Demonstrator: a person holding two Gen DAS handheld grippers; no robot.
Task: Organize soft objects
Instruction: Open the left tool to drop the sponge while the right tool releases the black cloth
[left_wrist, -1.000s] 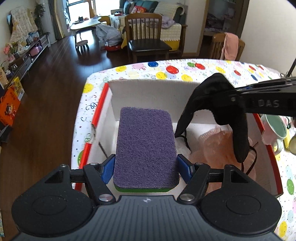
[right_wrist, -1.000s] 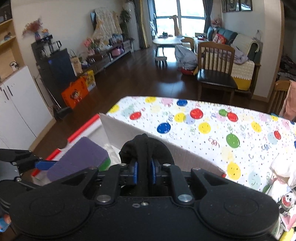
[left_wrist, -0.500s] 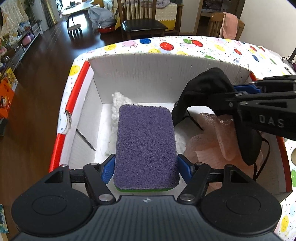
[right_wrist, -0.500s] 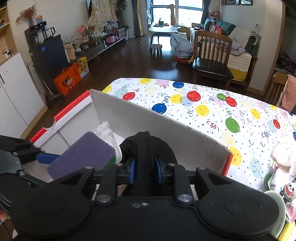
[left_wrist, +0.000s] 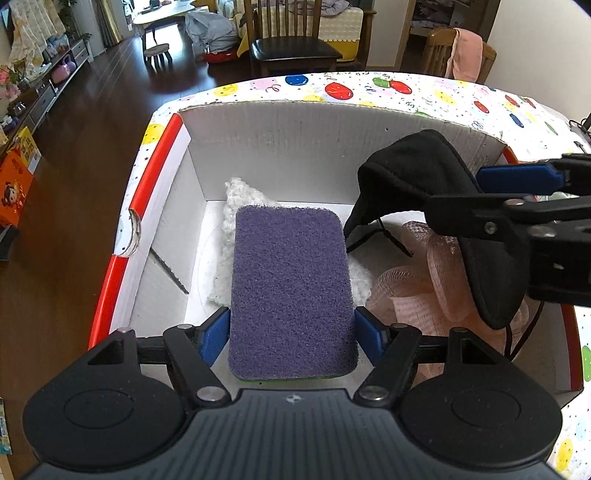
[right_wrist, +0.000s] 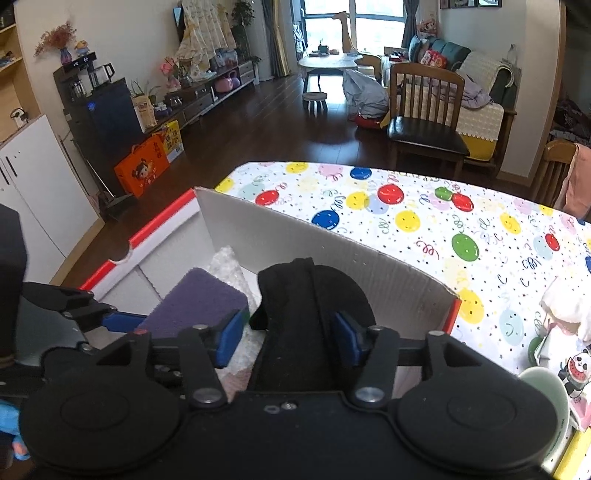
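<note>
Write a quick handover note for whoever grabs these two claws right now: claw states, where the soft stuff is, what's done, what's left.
Left claw: shut on the purple sponge, held over the white box.
Right claw: jaws have just been opening; the black eye mask hangs between them, over the box, not clamped.
Done: white fluffy cloth and pink mesh pouf lie in the box.
Left: let the mask drop clear, release the sponge into the box.

A rough, fibrous purple scouring sponge (left_wrist: 291, 291), matt black fleece cloth (left_wrist: 417, 173), pink mesh netting (left_wrist: 413, 288), a white corrugated cardboard box (left_wrist: 295, 147), glossy dark wood floor (left_wrist: 85, 129).
</note>
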